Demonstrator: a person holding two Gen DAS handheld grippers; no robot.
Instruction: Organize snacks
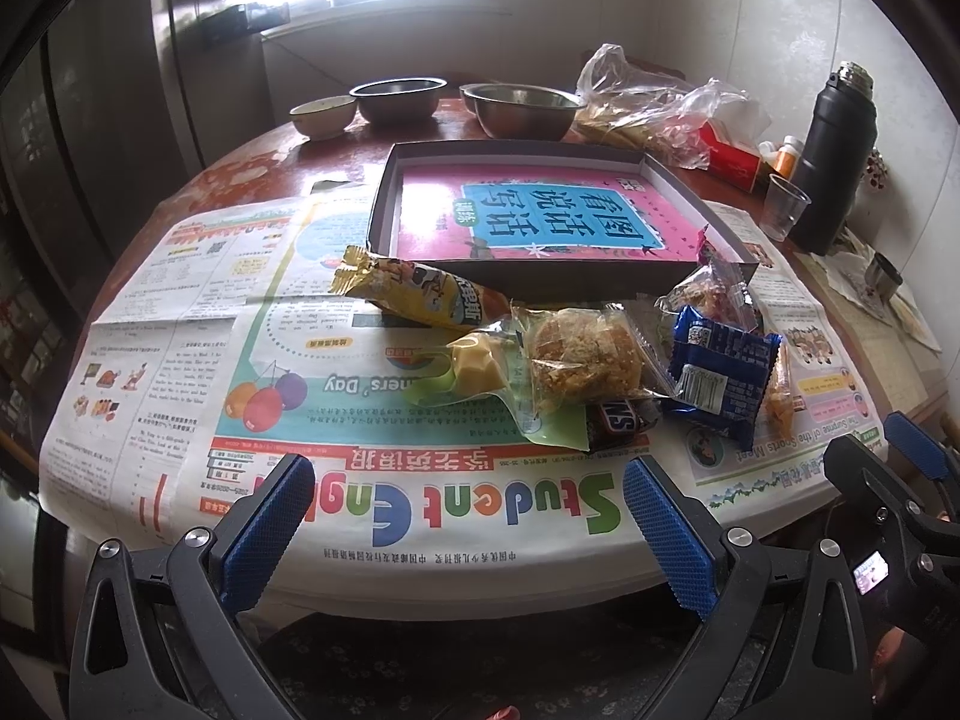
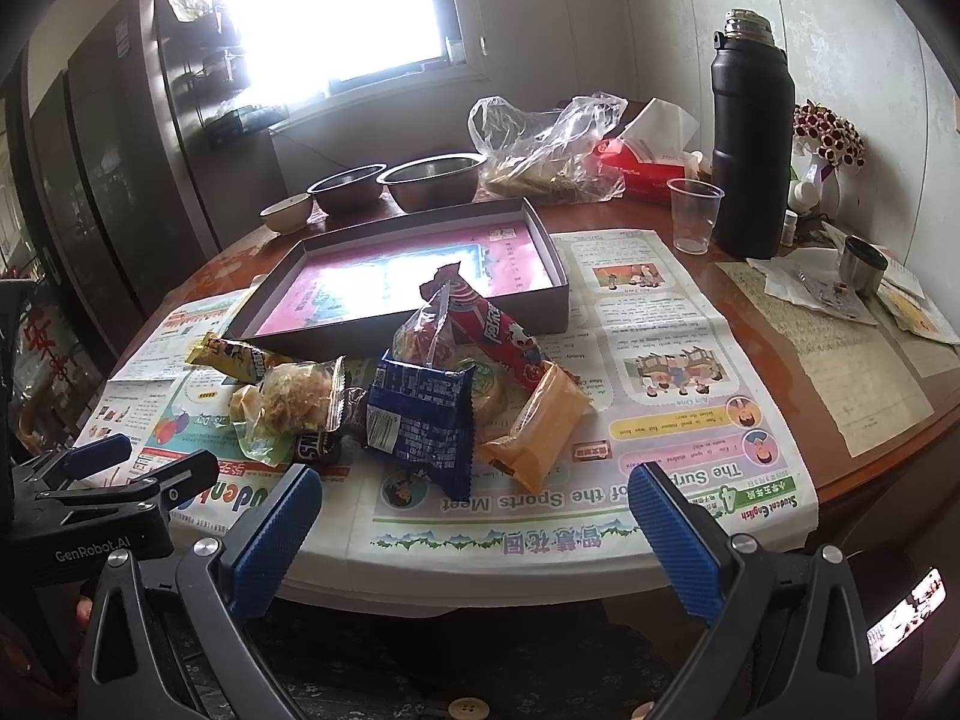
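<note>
- The left claw (image 1: 468,528) and right claw (image 2: 474,534) both hover released and empty at the near edge of the tabletop (image 2: 900,396).
- The snacks lie heaped on the spread newspaper (image 1: 240,324), touching the front wall of the shallow dark cardboard box (image 2: 558,276) lined with a pink sheet.
- At least seven packets are countable: one long yellow foil bar (image 1: 414,294), one clear-wrapped crumbly cake (image 1: 576,360), one blue crinkled foil pack (image 2: 420,420), one orange packet (image 2: 540,420), one red tube (image 2: 498,330), one small dark chocolate bar (image 1: 618,417), and one clear pack with red contents (image 2: 426,336); others may be hidden.
- All look light, slippery and crushable; pinching a sealed end seems safest, especially for the cake.
</note>
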